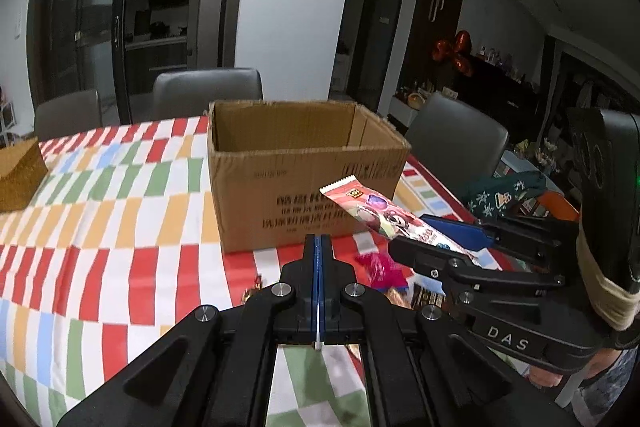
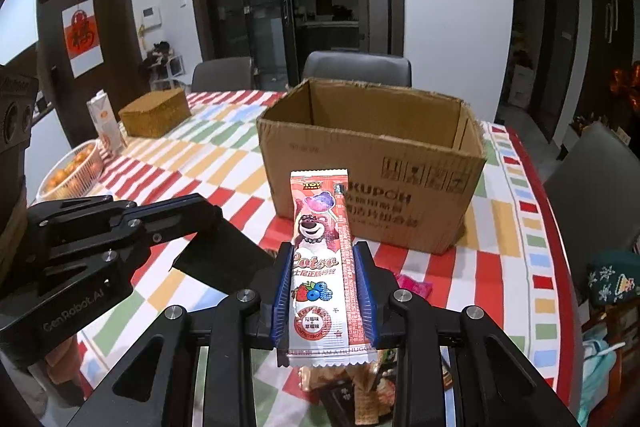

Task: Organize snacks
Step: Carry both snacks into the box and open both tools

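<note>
We have the table (image 1: 100, 195) before us, spread with a cloth checked in red, orange, green, blue and white, and grey chairs (image 1: 208, 91) stand along its far edge. On the cloth sits an open cardboard box (image 1: 304, 171), upright, its flaps gone or folded away, printed lettering on the side that faces us; we cannot see its floor. Well to the left of it lies a woven brown basket (image 2: 156, 115), and beyond that, near the table edge, a white carton (image 2: 105, 125) beside a white basket of oranges (image 2: 74, 169). Our right gripper (image 2: 323, 279) is clamped on a long pink snack packet (image 2: 320, 251) with a bear on it; the blue pads press on both its long edges, and the packet points toward the box, raised above the cloth and short of the box's near wall. Our left gripper (image 1: 318, 247) has its jaws pressed together with nothing between them, and it hangs beside the right one. Under the grippers a small heap of other wrapped snacks (image 1: 380, 271) lies on the cloth, among them a bright pink wrapper.
</note>
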`<state>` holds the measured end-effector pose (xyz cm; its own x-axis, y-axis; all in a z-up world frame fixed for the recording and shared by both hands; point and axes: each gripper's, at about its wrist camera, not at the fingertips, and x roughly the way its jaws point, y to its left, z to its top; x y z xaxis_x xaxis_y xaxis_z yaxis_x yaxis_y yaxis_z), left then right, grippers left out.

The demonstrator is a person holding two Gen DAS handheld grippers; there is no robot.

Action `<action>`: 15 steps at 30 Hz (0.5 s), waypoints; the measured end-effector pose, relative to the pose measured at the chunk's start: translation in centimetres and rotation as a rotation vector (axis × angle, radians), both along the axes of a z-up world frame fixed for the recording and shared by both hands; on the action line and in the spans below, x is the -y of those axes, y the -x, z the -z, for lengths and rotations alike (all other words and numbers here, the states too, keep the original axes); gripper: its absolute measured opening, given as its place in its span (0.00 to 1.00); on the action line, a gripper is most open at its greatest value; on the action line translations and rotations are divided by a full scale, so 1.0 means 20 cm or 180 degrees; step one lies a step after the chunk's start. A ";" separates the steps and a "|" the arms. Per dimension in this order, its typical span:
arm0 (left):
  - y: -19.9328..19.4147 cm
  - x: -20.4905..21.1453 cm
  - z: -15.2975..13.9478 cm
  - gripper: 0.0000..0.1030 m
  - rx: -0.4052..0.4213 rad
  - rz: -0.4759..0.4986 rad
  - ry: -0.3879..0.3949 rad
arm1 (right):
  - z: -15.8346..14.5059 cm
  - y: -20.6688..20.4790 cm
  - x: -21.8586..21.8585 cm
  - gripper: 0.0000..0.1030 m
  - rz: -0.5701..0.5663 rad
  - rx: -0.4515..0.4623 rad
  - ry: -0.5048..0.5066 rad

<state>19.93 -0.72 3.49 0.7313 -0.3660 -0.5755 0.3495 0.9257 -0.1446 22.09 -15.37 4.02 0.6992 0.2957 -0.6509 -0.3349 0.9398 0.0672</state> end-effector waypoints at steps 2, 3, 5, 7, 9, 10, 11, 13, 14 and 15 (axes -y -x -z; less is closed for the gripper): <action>-0.02 0.01 -0.03 0.02 0.0044 0.0001 -0.0002 | -0.03 -0.01 0.01 0.30 0.0021 0.0043 -0.0022; -0.03 0.01 -0.04 0.02 0.0066 -0.0002 -0.0007 | -0.04 -0.01 0.01 0.30 0.0030 0.0061 -0.0028; -0.05 0.01 -0.08 0.02 0.0120 -0.0001 -0.0011 | -0.07 -0.02 0.02 0.30 0.0055 0.0115 -0.0038; -0.07 0.02 -0.10 0.02 0.0168 -0.0014 -0.0020 | -0.10 -0.04 0.03 0.30 0.0074 0.0160 -0.0062; -0.09 0.02 -0.14 0.02 0.0223 -0.0031 -0.0017 | -0.13 -0.06 0.04 0.30 0.0100 0.0218 -0.0081; -0.11 0.02 -0.15 0.02 0.0247 -0.0040 -0.0016 | -0.15 -0.07 0.04 0.30 0.0107 0.0241 -0.0086; -0.12 0.02 -0.17 0.02 0.0270 -0.0044 -0.0011 | -0.17 -0.08 0.04 0.30 0.0122 0.0270 -0.0090; -0.15 0.02 -0.21 0.02 0.0327 -0.0066 -0.0010 | -0.20 -0.10 0.05 0.30 0.0155 0.0313 -0.0112; -0.16 0.02 -0.23 0.02 0.0349 -0.0074 -0.0005 | -0.21 -0.12 0.05 0.30 0.0167 0.0328 -0.0124; -0.17 0.02 -0.25 0.02 0.0372 -0.0077 0.0001 | -0.23 -0.13 0.06 0.30 0.0185 0.0344 -0.0139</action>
<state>23.29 -1.04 8.44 0.8021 -0.3476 -0.4857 0.3415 0.9341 -0.1045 24.74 -16.55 8.62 0.7814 0.2792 -0.5580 -0.2876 0.9548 0.0750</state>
